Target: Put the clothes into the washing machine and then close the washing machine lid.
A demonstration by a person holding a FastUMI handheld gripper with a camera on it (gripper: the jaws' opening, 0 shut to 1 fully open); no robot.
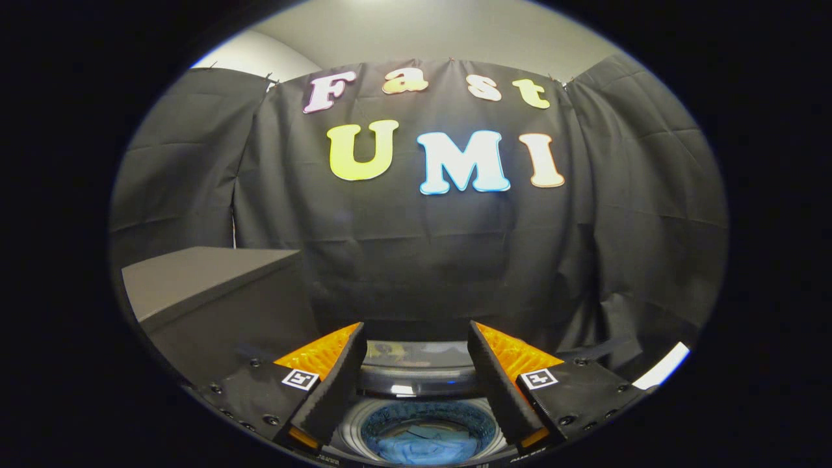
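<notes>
Below spread, empty claw [416, 383]: one washing machine [416, 396], lid [416, 367] up, blue clothes [422, 445] inside drum.

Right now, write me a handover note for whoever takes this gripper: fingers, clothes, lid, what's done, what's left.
Gripper: open, nothing between its black ridged fingers, held above the washer.
Blue crumpled clothes: lying down inside the round drum of the top-loading washing machine, seen between and below the fingers.
Dark glossy washing machine lid: raised, standing at the back of the opening, just beyond the fingertips.
Done: clothes are in the drum.
Left: bring the lid down and shut it.
Grey box-shaped block stands to the left, by the black cloth wall.
</notes>
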